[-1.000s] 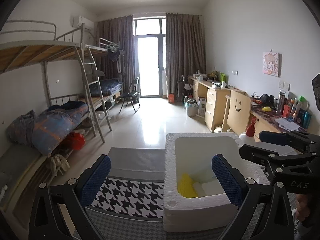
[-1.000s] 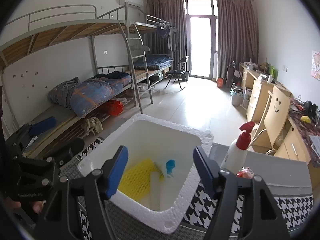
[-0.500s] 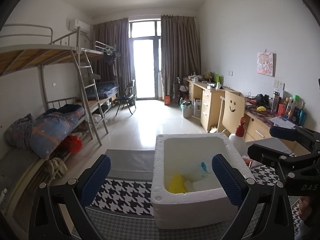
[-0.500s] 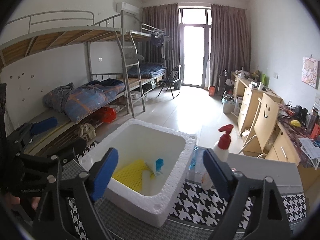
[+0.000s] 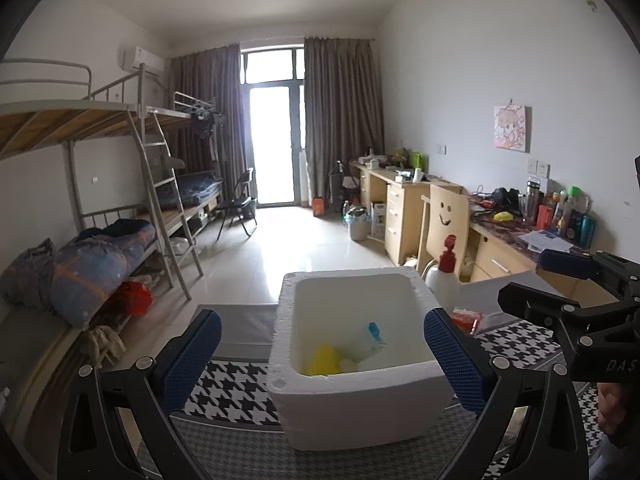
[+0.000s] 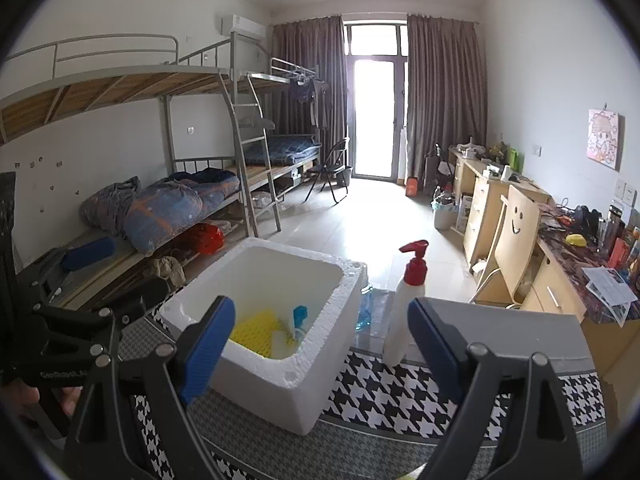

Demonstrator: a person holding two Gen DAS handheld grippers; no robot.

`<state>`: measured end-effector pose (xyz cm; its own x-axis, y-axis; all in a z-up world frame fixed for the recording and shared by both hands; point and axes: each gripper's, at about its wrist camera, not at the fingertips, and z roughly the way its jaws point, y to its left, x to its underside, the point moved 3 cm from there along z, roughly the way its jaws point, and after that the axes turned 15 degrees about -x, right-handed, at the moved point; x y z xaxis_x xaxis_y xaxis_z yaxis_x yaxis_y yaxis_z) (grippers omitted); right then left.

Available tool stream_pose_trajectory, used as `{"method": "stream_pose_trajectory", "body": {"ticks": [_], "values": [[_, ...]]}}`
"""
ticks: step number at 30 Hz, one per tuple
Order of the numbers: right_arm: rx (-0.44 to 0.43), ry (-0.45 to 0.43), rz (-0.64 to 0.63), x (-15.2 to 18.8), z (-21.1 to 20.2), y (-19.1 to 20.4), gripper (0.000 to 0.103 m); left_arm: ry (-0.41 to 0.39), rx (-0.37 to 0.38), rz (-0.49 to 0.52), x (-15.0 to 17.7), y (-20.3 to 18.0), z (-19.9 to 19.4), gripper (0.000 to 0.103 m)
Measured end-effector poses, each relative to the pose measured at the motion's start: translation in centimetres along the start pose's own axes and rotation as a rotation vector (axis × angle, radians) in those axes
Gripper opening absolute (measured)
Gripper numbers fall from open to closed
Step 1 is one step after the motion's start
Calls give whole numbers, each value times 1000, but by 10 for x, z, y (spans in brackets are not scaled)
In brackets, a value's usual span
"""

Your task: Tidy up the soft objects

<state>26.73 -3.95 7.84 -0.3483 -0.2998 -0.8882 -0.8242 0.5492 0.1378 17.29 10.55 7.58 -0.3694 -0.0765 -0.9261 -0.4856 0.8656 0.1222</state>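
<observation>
A white foam box (image 5: 352, 400) stands on the houndstooth cloth. Inside it lie a yellow sponge (image 5: 324, 360), a white foam piece and a blue-and-white item (image 5: 370, 340). My left gripper (image 5: 320, 316) hangs open just in front of the box, its blue pads wider than the box and touching nothing. In the right wrist view the box (image 6: 280, 392) sits low and left, with the sponge (image 6: 256, 328) visible in it. My right gripper (image 6: 320, 308) is open and empty, held back from the box's near right corner. Each gripper shows at the edge of the other's view.
A white spray bottle (image 6: 404, 312) with a red head stands right of the box, with a clear plastic bag (image 6: 366, 312) and a red packet (image 5: 464, 316) beside it. A grey board (image 6: 500, 332) lies at the right. Beds line the left wall, desks the right.
Both grippers have drawn back and slightly up from the box, which now looks smaller. The right gripper's jaws have spread wider. The items stay in the box.
</observation>
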Motion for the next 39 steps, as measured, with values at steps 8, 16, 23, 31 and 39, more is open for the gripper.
{"method": "stream_pose_trajectory", "body": {"ticks": [8,16,23,31,39], "values": [[30,-19,-5,9,-20,0,91,-11,34,13,1,-12,-13,102],[58,-44,13,17,-42,-5,91,-10,78,15,6,-22,-23,102],[85,-58,26,25,-58,-9,91,-17,112,38,10,-38,-34,102],[111,-74,52,34,-75,-15,91,-12,168,59,14,-59,-39,102],[158,-97,59,39,-91,-20,91,-19,182,54,19,-68,-45,102]]}}
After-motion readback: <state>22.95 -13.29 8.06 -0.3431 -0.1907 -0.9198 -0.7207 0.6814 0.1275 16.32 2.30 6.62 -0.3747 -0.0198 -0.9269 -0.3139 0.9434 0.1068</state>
